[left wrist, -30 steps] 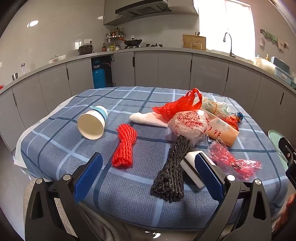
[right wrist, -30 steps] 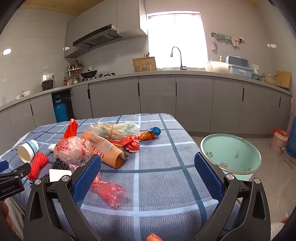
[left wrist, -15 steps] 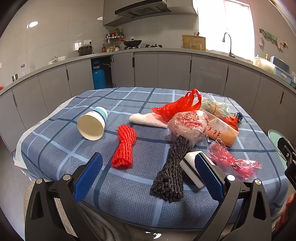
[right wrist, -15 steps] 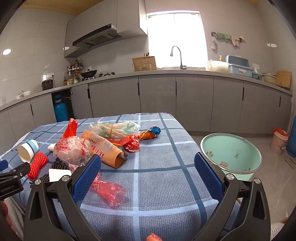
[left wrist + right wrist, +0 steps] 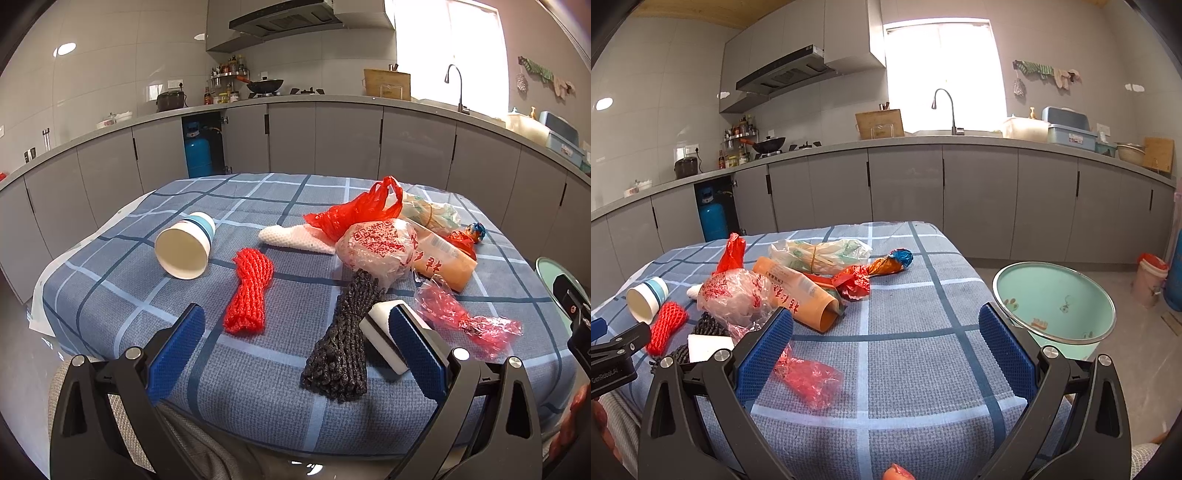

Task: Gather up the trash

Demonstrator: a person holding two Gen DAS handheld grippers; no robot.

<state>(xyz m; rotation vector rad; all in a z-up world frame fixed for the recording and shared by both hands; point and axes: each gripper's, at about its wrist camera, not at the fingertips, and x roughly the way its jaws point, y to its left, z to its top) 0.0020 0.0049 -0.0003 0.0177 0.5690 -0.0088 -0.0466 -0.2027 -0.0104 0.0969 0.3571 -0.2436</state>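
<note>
Trash lies on a blue checked tablecloth [image 5: 122, 295]: a paper cup [image 5: 184, 245] on its side, a red net [image 5: 249, 291], a black net [image 5: 343, 341], a white block [image 5: 380, 330], a crumpled red wrapper [image 5: 465, 321], a clear bag with red print [image 5: 376, 245], an orange tube [image 5: 443, 258] and a red bag [image 5: 354, 214]. My left gripper [image 5: 295, 350] is open and empty at the near table edge, before the nets. My right gripper [image 5: 886, 350] is open and empty above the table's near right part, the red wrapper [image 5: 809, 376] by its left finger.
A green basin [image 5: 1052, 302] stands just off the table's right side. A clear bag of chopsticks [image 5: 820, 256] and an orange-blue wrapper [image 5: 890, 262] lie further back. Grey kitchen cabinets run behind. A small bucket [image 5: 1150, 275] stands on the floor at right.
</note>
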